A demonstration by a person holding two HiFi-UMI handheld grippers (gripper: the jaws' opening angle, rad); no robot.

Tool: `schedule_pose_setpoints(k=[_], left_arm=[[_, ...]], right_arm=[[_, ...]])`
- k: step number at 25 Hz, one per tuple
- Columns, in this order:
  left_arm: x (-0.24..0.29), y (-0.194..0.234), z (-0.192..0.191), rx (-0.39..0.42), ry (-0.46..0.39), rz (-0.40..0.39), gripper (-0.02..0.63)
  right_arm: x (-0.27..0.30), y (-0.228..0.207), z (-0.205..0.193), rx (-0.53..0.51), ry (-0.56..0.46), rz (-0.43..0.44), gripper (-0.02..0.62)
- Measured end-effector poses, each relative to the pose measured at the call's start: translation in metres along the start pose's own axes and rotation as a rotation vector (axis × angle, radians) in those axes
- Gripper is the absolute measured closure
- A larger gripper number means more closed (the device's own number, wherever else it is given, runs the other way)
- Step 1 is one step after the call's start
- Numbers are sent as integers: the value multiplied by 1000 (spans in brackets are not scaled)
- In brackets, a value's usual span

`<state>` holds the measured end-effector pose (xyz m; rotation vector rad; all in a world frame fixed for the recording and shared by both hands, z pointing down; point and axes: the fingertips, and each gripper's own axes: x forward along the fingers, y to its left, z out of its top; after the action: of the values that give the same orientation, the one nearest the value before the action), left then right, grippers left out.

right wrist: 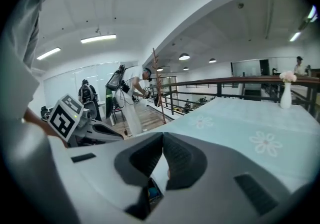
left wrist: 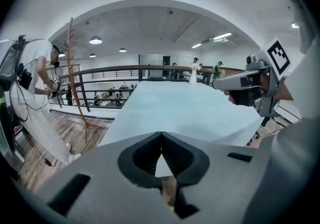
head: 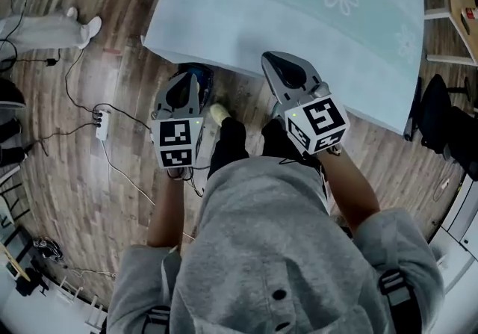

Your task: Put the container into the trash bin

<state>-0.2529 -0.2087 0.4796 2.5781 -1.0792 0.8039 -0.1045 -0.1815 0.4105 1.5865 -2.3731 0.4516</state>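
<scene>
My left gripper (head: 196, 77) hangs over the wooden floor just off the table's near edge, jaws shut with nothing between them. Right under its tip shows a dark round trash bin (head: 203, 71) with blue inside, mostly hidden by the gripper. My right gripper (head: 267, 57) is raised beside it, its tip over the edge of the table; its jaws also meet at the tip and hold nothing. In the left gripper view the shut jaws (left wrist: 161, 134) point across the table, with the right gripper (left wrist: 245, 80) to the right. No container shows in any view.
A table (head: 314, 19) with a pale blue flowered cloth fills the space ahead; a white vase (right wrist: 285, 95) stands at its far end. A power strip (head: 102, 125) and cables lie on the floor at left. A person in white (left wrist: 35, 92) stands left; a black chair (head: 441, 112) stands at right.
</scene>
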Motion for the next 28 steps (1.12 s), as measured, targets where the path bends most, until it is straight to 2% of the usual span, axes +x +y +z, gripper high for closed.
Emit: schedule_pose_setpoints(k=[7,11,17,21,28], left_arm=[[22,-71,83,106,-117,-84,586],[35,-115,111,159,-141,-133,586],[55,-190,143,218,-163,-189,586],[62,-227,154,247,-164,-206,586],[65,-272,160,268,-163,-189,586]], right_arm=[[-90,-85,13,45,-92,-197,569],[-143,-125,10,67,-129,-300,569],[-223,-186,-17,121,-153,-425,569],[-264,-212,-31,145,-178,-472,569],[-309,-241,-51,159,-190,-479,569]])
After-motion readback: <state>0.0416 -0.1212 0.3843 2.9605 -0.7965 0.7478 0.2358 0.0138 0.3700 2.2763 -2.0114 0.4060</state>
